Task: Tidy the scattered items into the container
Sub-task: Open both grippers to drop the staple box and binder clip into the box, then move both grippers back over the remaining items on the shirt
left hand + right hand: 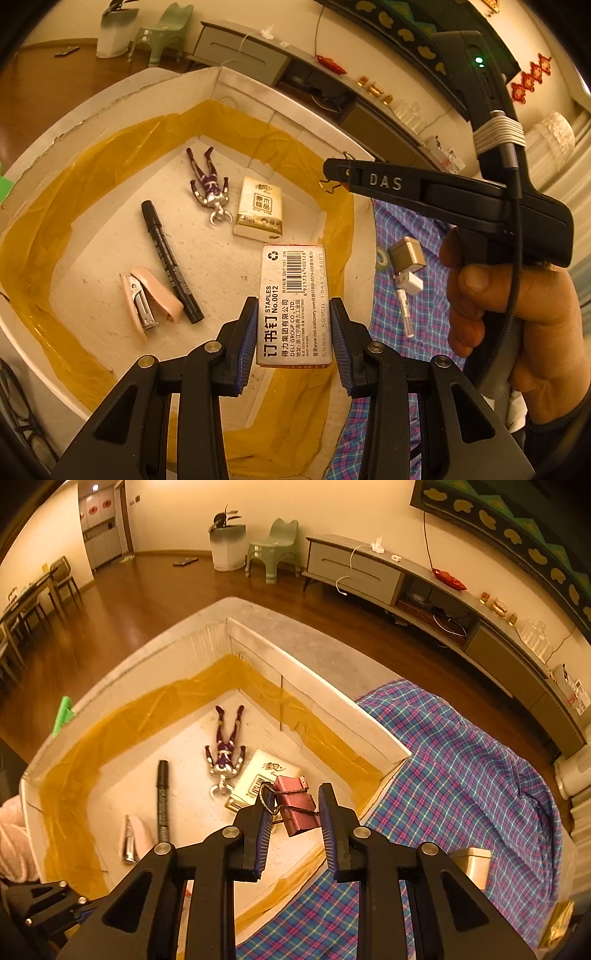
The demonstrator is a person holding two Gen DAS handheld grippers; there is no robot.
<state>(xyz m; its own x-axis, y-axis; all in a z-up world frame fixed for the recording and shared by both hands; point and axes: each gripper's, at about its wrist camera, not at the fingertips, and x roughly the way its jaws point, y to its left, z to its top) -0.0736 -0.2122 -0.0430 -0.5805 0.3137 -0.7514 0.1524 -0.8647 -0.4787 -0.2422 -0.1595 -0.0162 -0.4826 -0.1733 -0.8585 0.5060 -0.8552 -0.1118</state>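
My left gripper [293,321] is shut on a white staples box [293,302], holding it above the near right corner of the open cardboard container [110,99]. My right gripper [295,812] is shut on a pink binder clip [297,805], its pads pressing on the wire handles, over the container's [314,686] right side. Inside on the floor lie a toy figure [208,184], a tissue pack [260,210], a black marker [171,262] and a pink stapler [147,299]. In the left wrist view the right gripper [334,171] reaches over the container's right wall, held by a hand [498,314].
A plaid cloth [461,775] covers the surface right of the container. On it lie a beige block [406,254] and a small white piece [404,314]. Yellow tape lines the container's inner walls. A TV cabinet [369,572] and a green stool [275,546] stand beyond.
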